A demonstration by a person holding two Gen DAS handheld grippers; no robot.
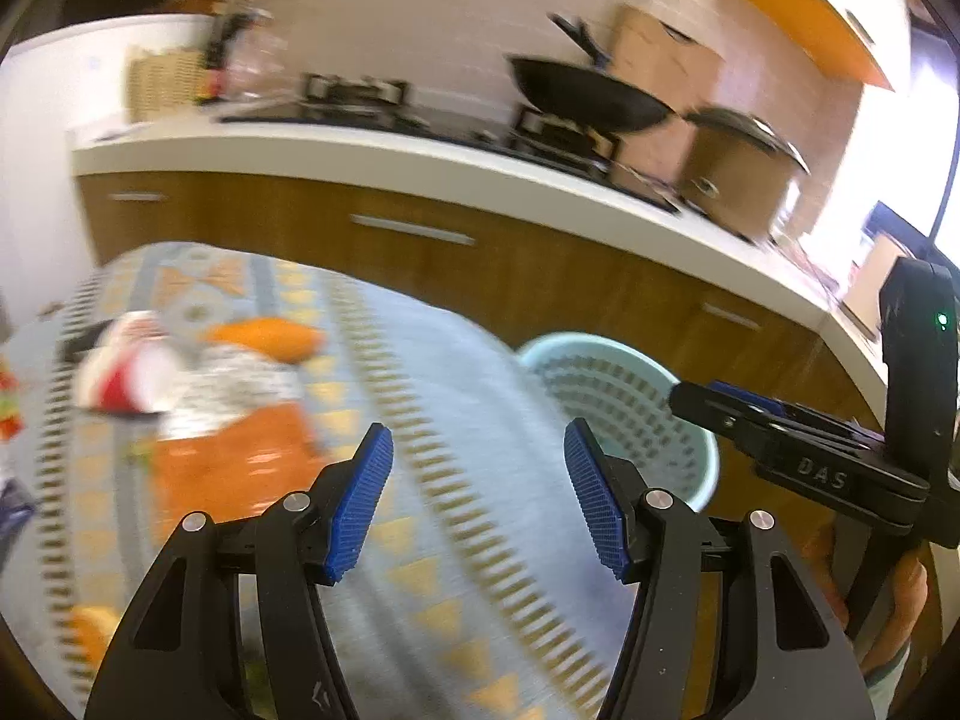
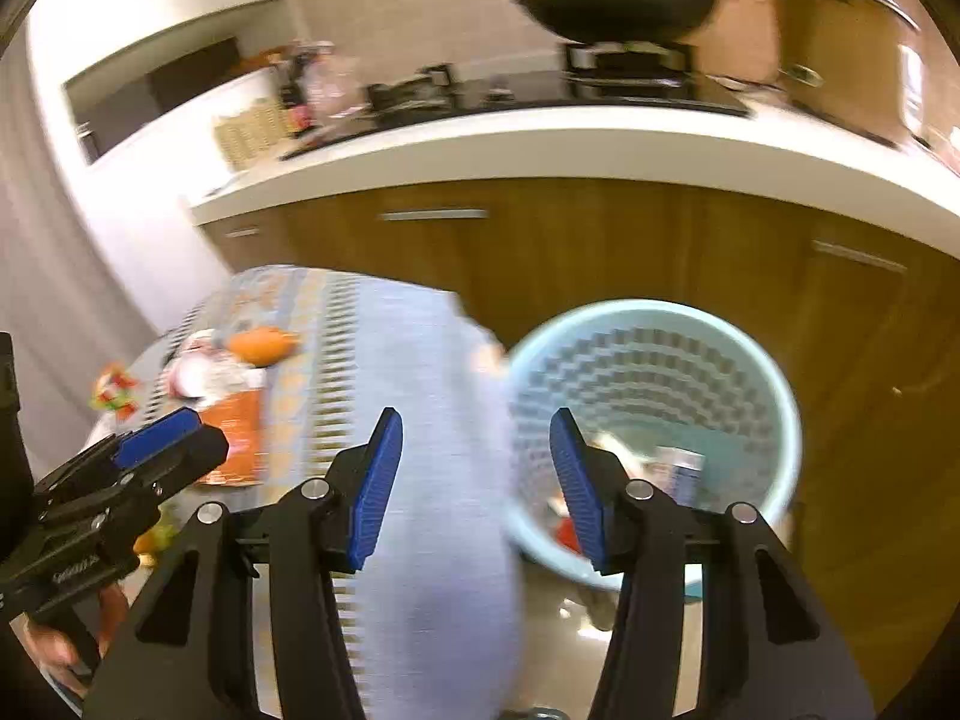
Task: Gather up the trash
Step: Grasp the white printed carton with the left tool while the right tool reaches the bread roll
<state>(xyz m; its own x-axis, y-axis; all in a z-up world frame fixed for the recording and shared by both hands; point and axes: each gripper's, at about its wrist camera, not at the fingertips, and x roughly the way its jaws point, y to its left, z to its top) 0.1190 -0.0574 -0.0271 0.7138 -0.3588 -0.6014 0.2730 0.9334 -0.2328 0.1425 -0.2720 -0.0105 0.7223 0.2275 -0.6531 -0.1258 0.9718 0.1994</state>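
A light blue trash basket (image 2: 774, 372) stands on the floor beside the table, with several scraps inside (image 2: 678, 468); it also shows in the left wrist view (image 1: 600, 378). On the patterned tablecloth (image 1: 432, 372) lie an orange packet (image 1: 228, 468), a red and white wrapper (image 1: 126, 378), an orange fruit-like piece (image 1: 264, 339) and crumpled white paper (image 1: 240, 378). My left gripper (image 1: 478, 501) is open and empty above the table. My right gripper (image 2: 474, 489) is open and empty above the table edge and basket. Both views are blurred.
A kitchen counter (image 1: 420, 159) with wooden cabinets (image 1: 480, 264) runs behind the table, holding a stove, a black wok (image 1: 588, 96) and a lidded pot (image 1: 744, 180). A colourful wrapper (image 2: 114, 390) lies at the table's far left.
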